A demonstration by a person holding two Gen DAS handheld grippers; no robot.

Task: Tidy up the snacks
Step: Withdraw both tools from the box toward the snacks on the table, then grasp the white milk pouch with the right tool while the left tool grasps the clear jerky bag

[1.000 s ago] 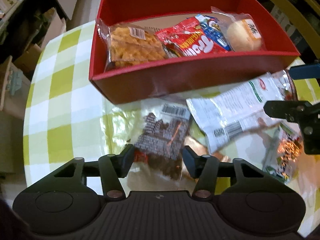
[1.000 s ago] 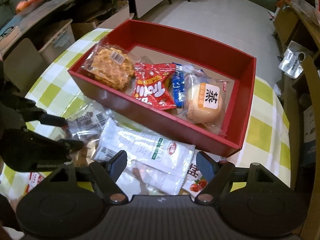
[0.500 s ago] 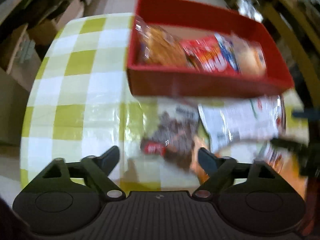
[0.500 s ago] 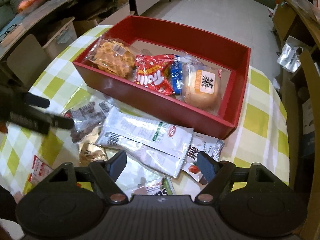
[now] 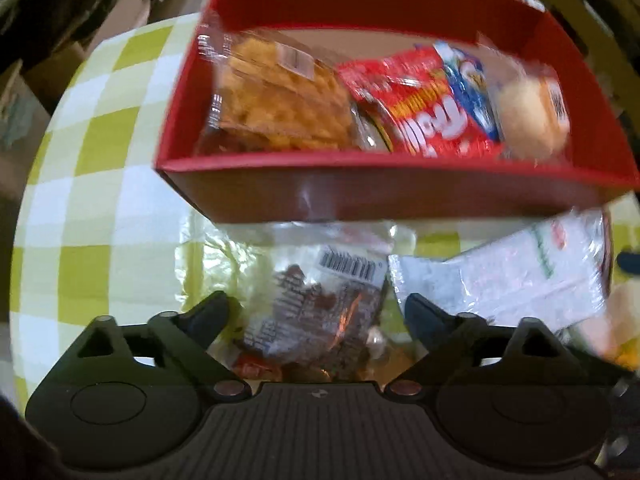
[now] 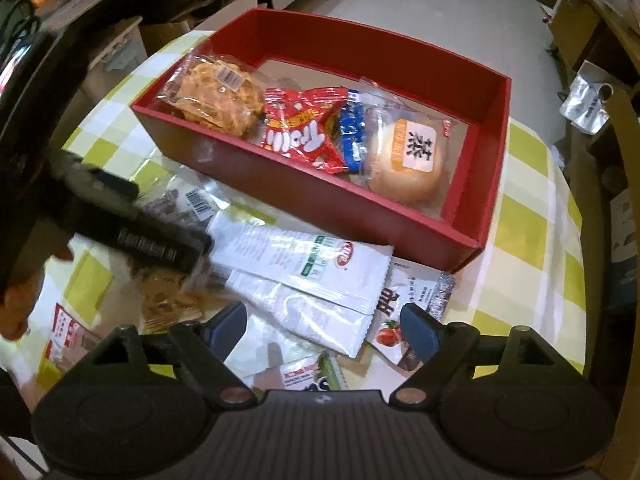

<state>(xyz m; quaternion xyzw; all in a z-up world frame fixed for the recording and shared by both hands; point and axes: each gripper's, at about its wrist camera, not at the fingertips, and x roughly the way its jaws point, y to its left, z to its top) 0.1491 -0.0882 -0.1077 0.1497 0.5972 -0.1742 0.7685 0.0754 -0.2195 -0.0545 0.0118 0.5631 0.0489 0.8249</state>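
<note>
Brown snack packet [image 5: 320, 308] — between open jaws

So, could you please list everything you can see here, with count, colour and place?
Box: one, red, open, on the table.
Waffle pack: one, clear wrap, box's left end.
Trolli bag: one, red, box middle.
Blue packet: one, beside the Trolli bag.
Bun pack: one, pale, box's right end.
White packs: two, overlapping, on the table before the box.
Brown snack pack: one, clear wrap, table.
Tablecloth: green and white check.
Left hand-held gripper: black, open over the brown pack.
Right hand-held gripper: black, open above the white packs.
</note>
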